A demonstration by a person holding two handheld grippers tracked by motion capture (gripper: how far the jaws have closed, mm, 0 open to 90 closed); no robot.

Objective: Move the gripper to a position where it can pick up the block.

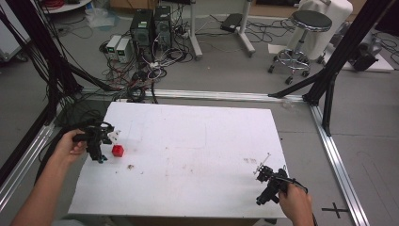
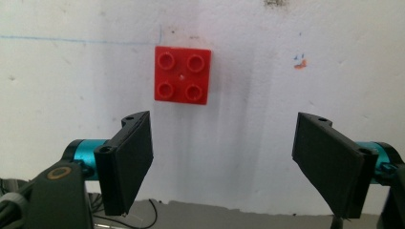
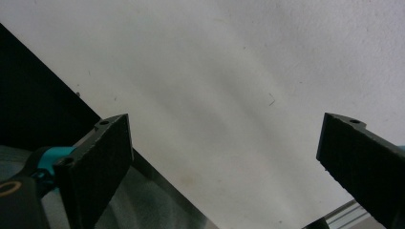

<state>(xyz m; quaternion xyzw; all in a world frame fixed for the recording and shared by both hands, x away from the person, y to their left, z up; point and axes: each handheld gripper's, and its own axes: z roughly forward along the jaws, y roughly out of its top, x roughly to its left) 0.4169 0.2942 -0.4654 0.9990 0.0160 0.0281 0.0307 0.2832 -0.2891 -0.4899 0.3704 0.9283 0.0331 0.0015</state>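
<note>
Brick [image 2: 183, 75]: red, square, four round studs; ahead of left tongs [image 2: 222, 162], untouched.
Left tongs: released.
Right tongs [image 3: 224, 167]: released, over matte white tabletop [image 3: 229, 71].

Red brick [image 2: 182, 75], square, four round studs on top in a two-by-two grid. Sits flat, studs up, slightly skewed to the table [image 1: 197, 141] edges. Lies on the white top near the table's left edge, about midway along that edge, also seen from above [image 1: 118, 150]. A thin blue pencil line on the table runs just beside one of its corners.
</note>
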